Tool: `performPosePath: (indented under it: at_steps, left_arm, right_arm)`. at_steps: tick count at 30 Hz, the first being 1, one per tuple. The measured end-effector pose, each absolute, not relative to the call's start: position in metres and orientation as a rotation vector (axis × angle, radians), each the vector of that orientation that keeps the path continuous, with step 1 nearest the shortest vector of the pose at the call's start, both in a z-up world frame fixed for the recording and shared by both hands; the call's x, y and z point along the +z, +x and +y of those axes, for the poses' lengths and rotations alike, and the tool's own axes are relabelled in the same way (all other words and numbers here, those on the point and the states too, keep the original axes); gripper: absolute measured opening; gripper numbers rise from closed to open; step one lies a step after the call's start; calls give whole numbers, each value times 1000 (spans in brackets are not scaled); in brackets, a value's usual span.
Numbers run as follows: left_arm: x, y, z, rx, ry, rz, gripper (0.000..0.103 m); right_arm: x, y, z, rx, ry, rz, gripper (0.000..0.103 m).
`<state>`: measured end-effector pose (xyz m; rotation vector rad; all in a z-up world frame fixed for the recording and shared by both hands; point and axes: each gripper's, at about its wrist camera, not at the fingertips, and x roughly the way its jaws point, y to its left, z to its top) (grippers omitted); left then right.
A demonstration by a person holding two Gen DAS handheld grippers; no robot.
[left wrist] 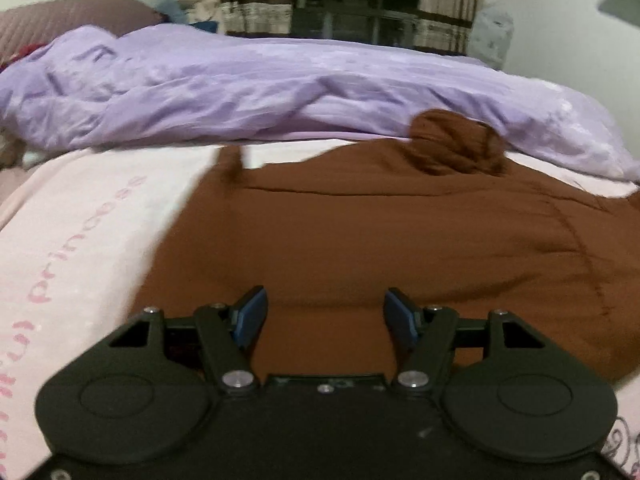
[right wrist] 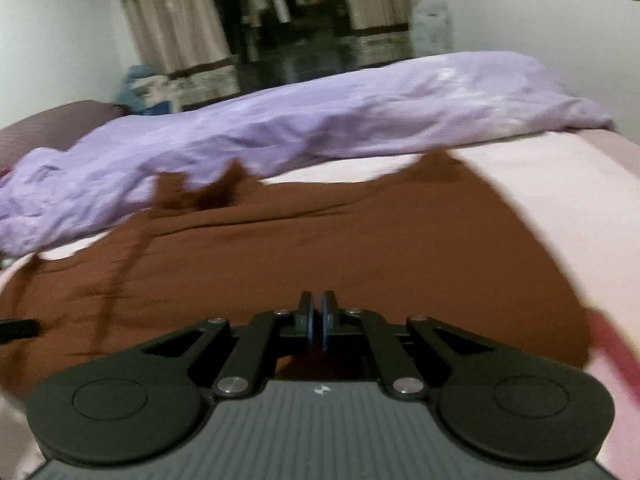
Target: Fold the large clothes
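Brown garment flat under both | left fingers apart | right fingers clenched, empty

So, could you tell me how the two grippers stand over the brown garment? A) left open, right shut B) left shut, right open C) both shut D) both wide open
A: the left gripper has its blue pads well apart above the brown garment, while the right gripper has its pads pressed together.

Rumpled lilac duvet on pink sheet (lettered); curtains behind.
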<state>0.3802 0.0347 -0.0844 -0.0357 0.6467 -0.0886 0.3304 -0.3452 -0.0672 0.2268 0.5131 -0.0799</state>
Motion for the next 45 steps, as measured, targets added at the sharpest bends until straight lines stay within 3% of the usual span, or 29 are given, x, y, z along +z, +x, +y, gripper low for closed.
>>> performPosePath:
  at_steps: [11, 20, 21, 22, 28, 33, 39, 45]
  left_arm:
    - [-103, 382, 52, -79, -106, 608, 68]
    - [-83, 384, 50, -89, -83, 620, 65]
    - [-76, 383, 47, -89, -100, 611, 65]
    - [-70, 382, 43, -97, -119, 598, 65]
    - [-53, 373, -22, -159, -58, 515, 66]
    - [-73, 379, -65, -245, 4, 562, 66]
    - [-104, 392, -64, -254, -13, 607, 70]
    - [-101, 400, -67, -262, -20, 618, 70]
  right_arm:
    - [-99, 336, -371, -145, 197, 500, 0]
    - [-83, 337, -374, -161, 228, 521, 3]
    - [-76, 337, -371, -168, 246, 518, 12]
    - [-67, 337, -367, -157, 276, 503, 13]
    - [-36, 342, -296, 7, 216, 425, 13]
    - [-56, 360, -246, 91, 148, 482, 13]
    - [-84, 370, -232, 81, 120, 519, 14]
    - [-83, 365, -227, 65, 98, 513, 14]
